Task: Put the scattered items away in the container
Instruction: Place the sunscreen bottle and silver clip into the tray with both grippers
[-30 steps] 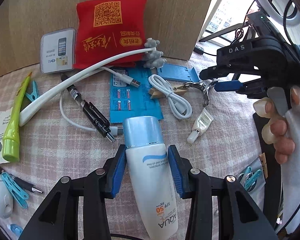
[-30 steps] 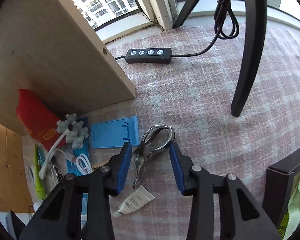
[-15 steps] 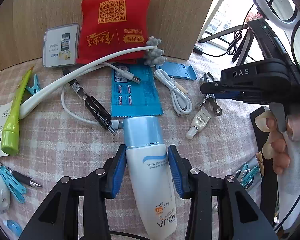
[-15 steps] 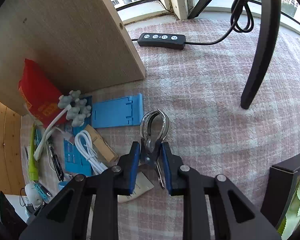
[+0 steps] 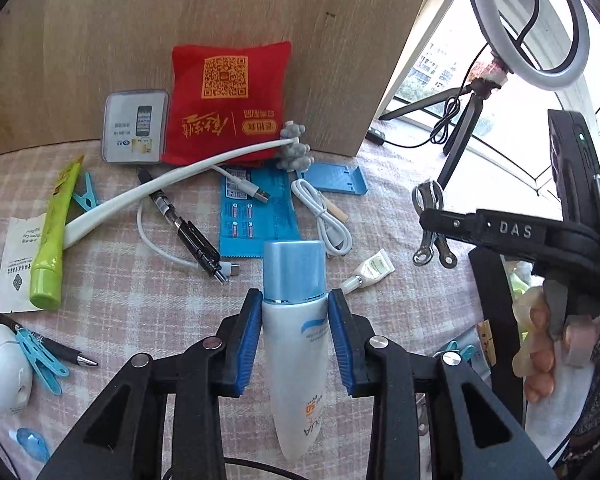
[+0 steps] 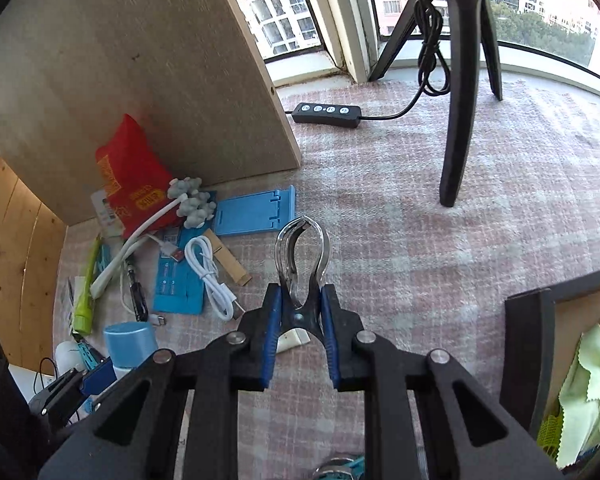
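Observation:
My left gripper [image 5: 294, 300] points down at the pink checked cloth, and its jaws are closing. Both blue pads press the sides of a white sunscreen bottle [image 5: 294, 352] whose blue cap points away from me. My right gripper [image 6: 300, 300] is also closing, and its pads clamp the pivot of a chrome metal clip [image 6: 323, 250] with its looped jaws pointing forward. In the left wrist view the clip [image 5: 436, 248] hangs from that gripper above the cloth. The black container [image 6: 528, 344], with a yellow-green cloth [image 6: 580, 380] inside, stands just right of it.
Scattered on the cloth are a red pouch [image 5: 228, 100], a blue phone stand [image 5: 336, 178], a white cable [image 5: 324, 220], a small cream tube [image 5: 370, 272], a green tube [image 5: 54, 232], pens and blue pegs. A wooden board [image 6: 140, 80] stands behind them. A tripod leg [image 6: 460, 120] and an inline switch [image 6: 326, 114] are at the far right.
The right gripper closed on the metal clip, raised it off the cloth and carried it right, towards the black container. The left gripper rose slightly with the bottle between its pads.

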Demonstrator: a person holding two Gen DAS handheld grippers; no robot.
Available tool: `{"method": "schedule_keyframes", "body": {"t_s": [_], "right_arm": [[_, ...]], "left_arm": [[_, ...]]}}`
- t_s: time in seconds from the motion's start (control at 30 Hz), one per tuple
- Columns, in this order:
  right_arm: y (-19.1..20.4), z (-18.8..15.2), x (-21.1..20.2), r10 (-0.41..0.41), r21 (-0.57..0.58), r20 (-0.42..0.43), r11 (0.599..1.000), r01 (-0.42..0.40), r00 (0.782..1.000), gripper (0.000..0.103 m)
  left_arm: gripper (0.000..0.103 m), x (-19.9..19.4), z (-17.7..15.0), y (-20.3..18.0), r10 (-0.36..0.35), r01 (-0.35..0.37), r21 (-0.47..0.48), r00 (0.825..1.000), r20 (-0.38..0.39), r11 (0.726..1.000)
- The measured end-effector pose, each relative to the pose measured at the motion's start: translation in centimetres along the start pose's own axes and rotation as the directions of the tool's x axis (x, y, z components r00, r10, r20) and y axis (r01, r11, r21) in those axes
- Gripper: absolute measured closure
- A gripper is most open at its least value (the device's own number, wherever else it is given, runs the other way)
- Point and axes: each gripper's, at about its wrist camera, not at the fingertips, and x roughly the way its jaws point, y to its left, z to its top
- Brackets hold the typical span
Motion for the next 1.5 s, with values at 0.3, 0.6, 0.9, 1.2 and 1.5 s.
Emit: {"method": "schedule_keyframes", "body": {"t_s": [0.3, 0.6, 0.9, 1.2, 1.5], "right_arm": [[-0.7, -0.6, -7.7, -0.013, -0.075, 0.161, 0.997, 0.025, 0.987, 0.084], [-3.1, -2.0, -10.7, -0.045, -0.071, 0.248, 0.995, 0.065, 0.968, 0.084], [-8.3, -4.8, -16.2, -0.125, 0.020, 0.298, 0.992, 0.124, 0.946, 0.084], [-16.1, -8.3, -21.6, -0.258, 0.193, 0.333, 0.960, 0.203, 0.907, 0.083], [-23.1, -11.6, -24.6, -0.369, 0.344, 0.293, 0.901, 0.262, 0.882, 0.083]], "left_arm": [[0.073, -3.5, 0.9, -3.2, -0.031, 0.025, 0.065, 0.995, 0.096, 0.998], [0.073, -7.0, 0.7, -8.3, -0.105, 0.081, 0.174, 0.985, 0.138, 0.981], [0.073, -8.0, 0.1, -15.5, -0.196, 0.151, 0.309, 0.974, 0.118, 0.939], [0.073, -6.9, -0.9, -23.9, -0.284, 0.245, 0.426, 0.958, 0.029, 0.871], [0.072, -5.2, -2.8, -33.0, -0.346, 0.353, 0.510, 0.931, -0.113, 0.784]]}}
